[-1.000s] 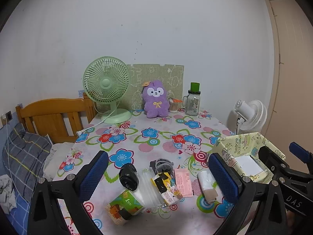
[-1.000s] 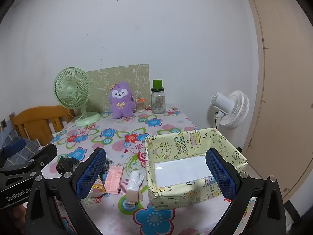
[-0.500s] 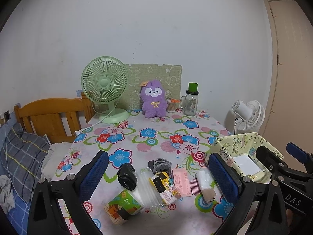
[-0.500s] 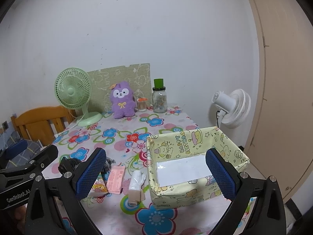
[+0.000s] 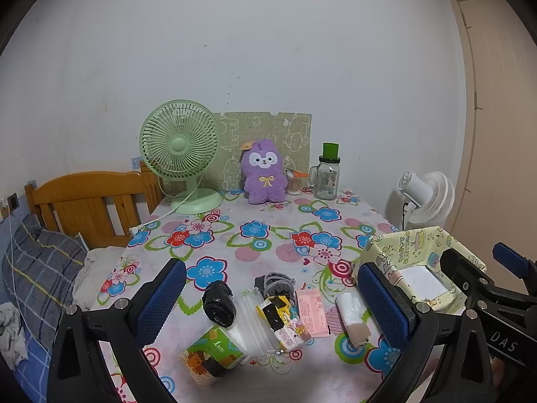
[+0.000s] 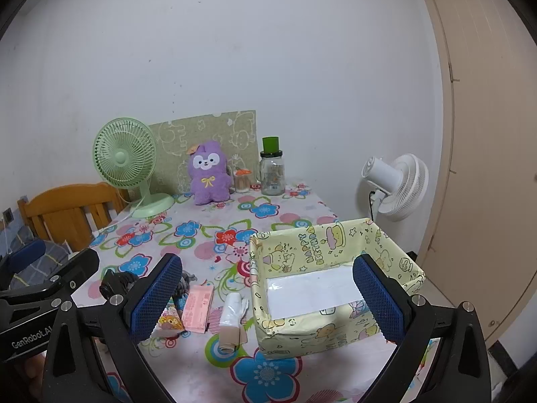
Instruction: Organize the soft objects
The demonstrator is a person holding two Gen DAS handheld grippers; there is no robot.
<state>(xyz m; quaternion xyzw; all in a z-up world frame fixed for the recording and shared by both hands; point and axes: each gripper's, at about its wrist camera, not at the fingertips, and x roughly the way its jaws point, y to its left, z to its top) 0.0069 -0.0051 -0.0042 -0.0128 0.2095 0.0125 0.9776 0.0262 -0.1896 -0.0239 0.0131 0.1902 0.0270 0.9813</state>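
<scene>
A flowered tablecloth covers the table [image 5: 268,252]. At twelve o'clock stand a green desk fan [image 5: 181,154], purple plush [image 5: 265,173] and glass jar [image 5: 327,176]. Small packets [image 5: 285,319] cluster at six, a yellow fabric box [image 6: 329,275] at four.

Between your left gripper's [image 5: 272,305] spread fingers lie a black roll [image 5: 218,304], grey bundle [image 5: 275,283], pink packet [image 5: 312,312] and white roll [image 5: 349,310]; the yellow box [image 6: 285,329] sits open-topped between your right gripper's [image 6: 268,297].
</scene>
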